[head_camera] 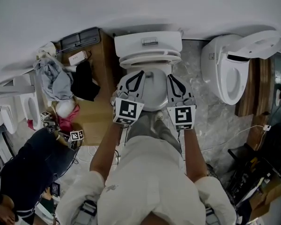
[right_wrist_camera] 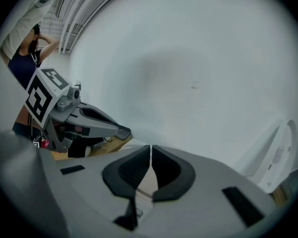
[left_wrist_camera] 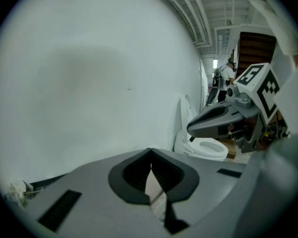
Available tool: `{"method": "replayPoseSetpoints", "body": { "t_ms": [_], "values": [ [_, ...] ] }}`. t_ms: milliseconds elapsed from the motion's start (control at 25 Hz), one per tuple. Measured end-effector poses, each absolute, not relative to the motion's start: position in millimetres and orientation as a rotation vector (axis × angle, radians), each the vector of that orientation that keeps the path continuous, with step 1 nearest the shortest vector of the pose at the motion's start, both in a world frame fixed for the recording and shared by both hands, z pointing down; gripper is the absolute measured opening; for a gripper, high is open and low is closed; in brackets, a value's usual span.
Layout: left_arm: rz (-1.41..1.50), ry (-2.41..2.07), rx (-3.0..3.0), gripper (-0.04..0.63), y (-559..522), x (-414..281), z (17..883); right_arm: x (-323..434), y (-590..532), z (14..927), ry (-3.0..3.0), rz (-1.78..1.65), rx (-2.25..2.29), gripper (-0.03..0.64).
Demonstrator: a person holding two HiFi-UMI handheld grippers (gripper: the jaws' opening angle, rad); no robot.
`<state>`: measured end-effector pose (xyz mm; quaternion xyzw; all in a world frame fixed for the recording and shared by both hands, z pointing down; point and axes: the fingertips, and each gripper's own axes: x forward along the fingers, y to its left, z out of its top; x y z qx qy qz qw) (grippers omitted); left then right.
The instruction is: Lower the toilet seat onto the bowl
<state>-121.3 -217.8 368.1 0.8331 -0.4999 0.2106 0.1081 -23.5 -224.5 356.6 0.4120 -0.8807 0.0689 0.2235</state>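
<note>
Left gripper (head_camera: 140,74) and right gripper (head_camera: 171,77) are hovering side by side over the white ceramic toilet bowl (head_camera: 153,93). Both sets of fingers are clenching shut on nothing. Black-and-white square markers (head_camera: 128,110) are facing up.

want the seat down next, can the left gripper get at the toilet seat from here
Probably yes. The left gripper hangs over the bowl, close by the toilet seat, with nothing visible between them. Its jaws are shut, so pushing rather than pinching.

You've two grippers, left gripper (head_camera: 141,73) and right gripper (head_camera: 171,77), and two toilets clearly: near toilet (head_camera: 147,45) at twelve o'clock, side toilet (head_camera: 227,74) at two.
</note>
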Motion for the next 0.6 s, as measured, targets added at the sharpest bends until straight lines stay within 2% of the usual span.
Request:
{"method": "replayPoseSetpoints", "body": {
  "t_ms": [600],
  "values": [
    [0.719, -1.417, 2.446, 0.032, -253.8, -128.0, 425.4, -37.2, -267.6, 417.6, -2.342, 0.138, 1.051, 0.060]
  ]
}}
